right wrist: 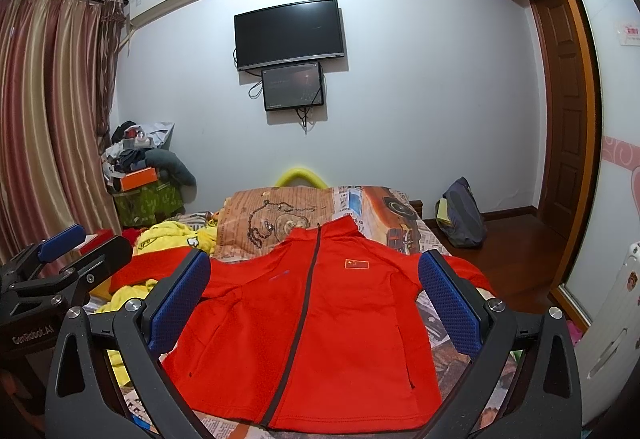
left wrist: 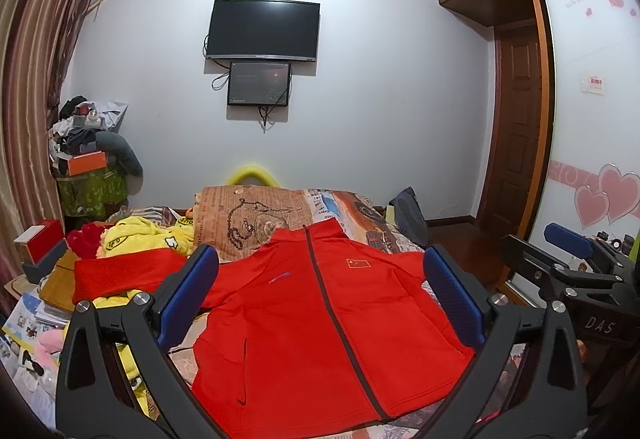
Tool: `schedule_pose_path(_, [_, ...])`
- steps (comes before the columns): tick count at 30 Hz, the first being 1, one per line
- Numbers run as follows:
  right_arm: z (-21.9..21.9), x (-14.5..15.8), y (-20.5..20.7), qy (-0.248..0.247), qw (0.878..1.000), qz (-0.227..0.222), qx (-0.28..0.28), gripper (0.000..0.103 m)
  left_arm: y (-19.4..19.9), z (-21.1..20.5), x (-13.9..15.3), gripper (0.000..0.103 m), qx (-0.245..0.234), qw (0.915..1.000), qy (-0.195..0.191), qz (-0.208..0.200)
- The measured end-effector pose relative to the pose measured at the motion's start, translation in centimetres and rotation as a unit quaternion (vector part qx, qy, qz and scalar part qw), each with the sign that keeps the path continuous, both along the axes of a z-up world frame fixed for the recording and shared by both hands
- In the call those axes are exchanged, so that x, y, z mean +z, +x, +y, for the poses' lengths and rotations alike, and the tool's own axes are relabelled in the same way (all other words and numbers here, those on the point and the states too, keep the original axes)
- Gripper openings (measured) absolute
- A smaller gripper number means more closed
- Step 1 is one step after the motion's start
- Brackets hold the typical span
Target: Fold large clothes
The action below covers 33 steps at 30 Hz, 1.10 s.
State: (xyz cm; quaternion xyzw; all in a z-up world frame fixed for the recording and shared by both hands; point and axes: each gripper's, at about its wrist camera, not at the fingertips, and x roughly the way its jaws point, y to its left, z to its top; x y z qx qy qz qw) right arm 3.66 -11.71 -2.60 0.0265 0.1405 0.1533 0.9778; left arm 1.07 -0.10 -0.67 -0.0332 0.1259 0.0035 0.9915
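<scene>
Left wrist view: the left claw (left wrist: 320,303) is released, its blue pads spread wide at lower centre of the frame, holding nothing. Between them the red jacket (left wrist: 320,339) lies flat and zipped on the bed (left wrist: 360,211), collar toward the top, one sleeve stretched to the left over a yellow garment (left wrist: 152,239). The right claw (left wrist: 576,251) shows at the right edge, also released.

Right wrist view: the right claw frames the red jacket at lower centre, pads wide apart; the left claw (right wrist: 68,247) sits at the left edge, empty
</scene>
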Motion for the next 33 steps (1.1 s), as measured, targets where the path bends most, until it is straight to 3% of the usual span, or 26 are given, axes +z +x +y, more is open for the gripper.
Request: schedule_pose_path(33, [-0.11,0.04,0.51,-0.007,1.0,0.008,-0.001,0.103,0.31,0.72,0.05,0.103,-0.004,1.0,-0.006,0.004])
